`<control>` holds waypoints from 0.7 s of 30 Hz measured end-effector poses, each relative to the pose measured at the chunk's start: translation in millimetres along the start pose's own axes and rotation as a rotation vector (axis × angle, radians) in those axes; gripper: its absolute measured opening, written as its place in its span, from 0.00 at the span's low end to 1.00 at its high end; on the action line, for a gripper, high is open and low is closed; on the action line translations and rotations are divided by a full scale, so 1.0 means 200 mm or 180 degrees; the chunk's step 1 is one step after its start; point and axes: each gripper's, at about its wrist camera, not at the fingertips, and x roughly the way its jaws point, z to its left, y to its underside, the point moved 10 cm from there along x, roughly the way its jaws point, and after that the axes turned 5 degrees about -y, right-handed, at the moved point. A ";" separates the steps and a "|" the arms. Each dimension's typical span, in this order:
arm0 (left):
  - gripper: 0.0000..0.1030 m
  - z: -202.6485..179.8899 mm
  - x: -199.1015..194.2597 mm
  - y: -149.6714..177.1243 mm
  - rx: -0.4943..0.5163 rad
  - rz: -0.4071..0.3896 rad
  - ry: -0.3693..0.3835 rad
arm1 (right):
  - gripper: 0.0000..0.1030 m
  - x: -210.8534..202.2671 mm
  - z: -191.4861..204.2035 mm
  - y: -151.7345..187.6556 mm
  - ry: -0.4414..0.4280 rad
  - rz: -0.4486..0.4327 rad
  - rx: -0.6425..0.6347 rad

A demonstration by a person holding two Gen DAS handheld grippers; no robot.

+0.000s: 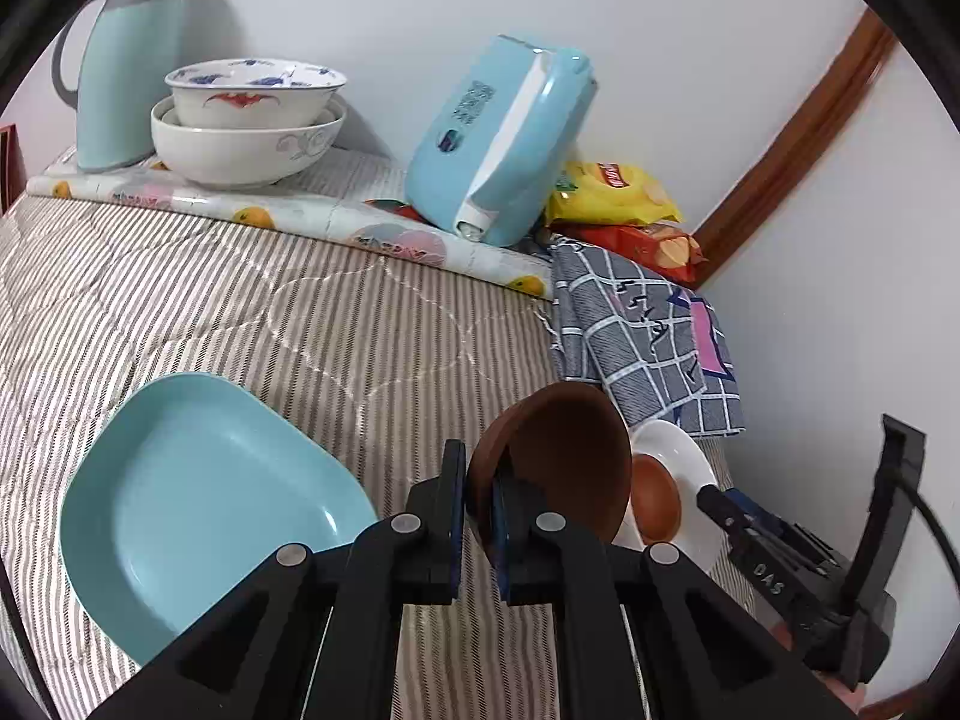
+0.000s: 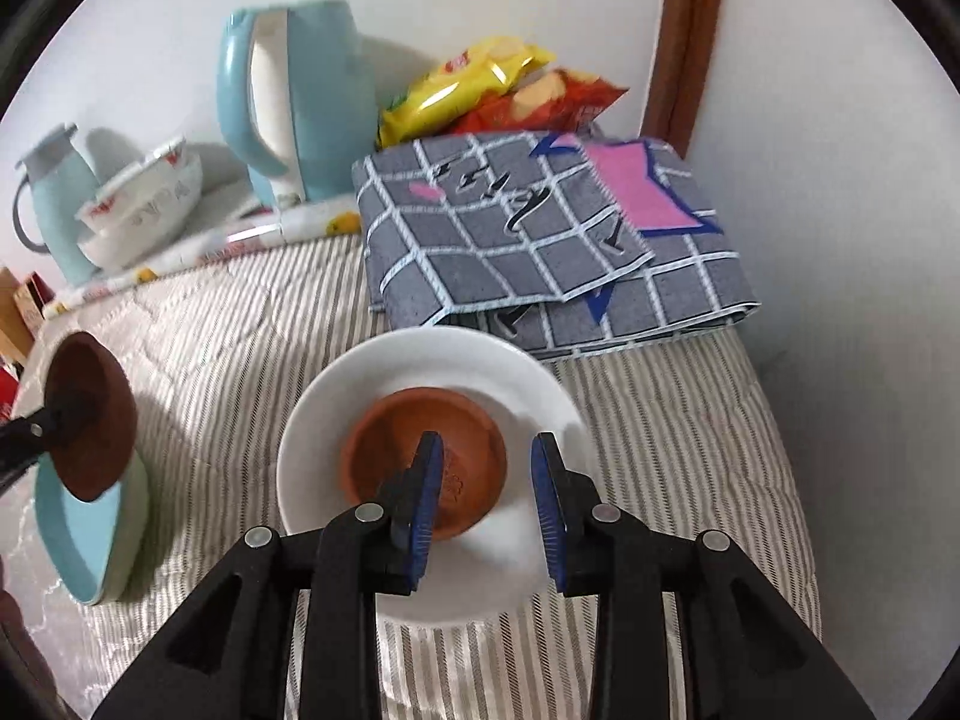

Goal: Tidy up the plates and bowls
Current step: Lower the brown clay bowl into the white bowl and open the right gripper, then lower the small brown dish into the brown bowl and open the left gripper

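Observation:
My left gripper (image 1: 478,501) is shut on the rim of a dark brown bowl (image 1: 564,456) and holds it tilted above the striped cloth; the bowl also shows in the right wrist view (image 2: 90,414). A light blue square plate (image 1: 198,504) lies to its left. My right gripper (image 2: 487,501) is open over a second brown bowl (image 2: 420,456) that sits on a white plate (image 2: 528,384). Its left finger is inside the bowl and its right finger outside the rim. Two white patterned bowls (image 1: 252,126) stand stacked at the back left.
A blue thermos jug (image 1: 132,60) stands behind the stacked bowls. A light blue kettle (image 1: 504,138) leans on the wall. Snack bags (image 1: 612,192) and a folded grey checked cloth (image 2: 540,240) lie at the back right. The wall is close on the right.

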 end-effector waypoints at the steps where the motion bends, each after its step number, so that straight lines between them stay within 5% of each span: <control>1: 0.08 -0.02 -0.01 0.00 0.0022 -0.0006 -0.0003 | 0.29 -0.02 -0.01 0.00 -0.0018 -0.0028 0.0035; 21: 0.08 -0.34 0.04 0.14 0.0258 0.0146 0.0111 | 0.29 -0.29 -0.41 0.17 0.0104 -0.0231 0.0430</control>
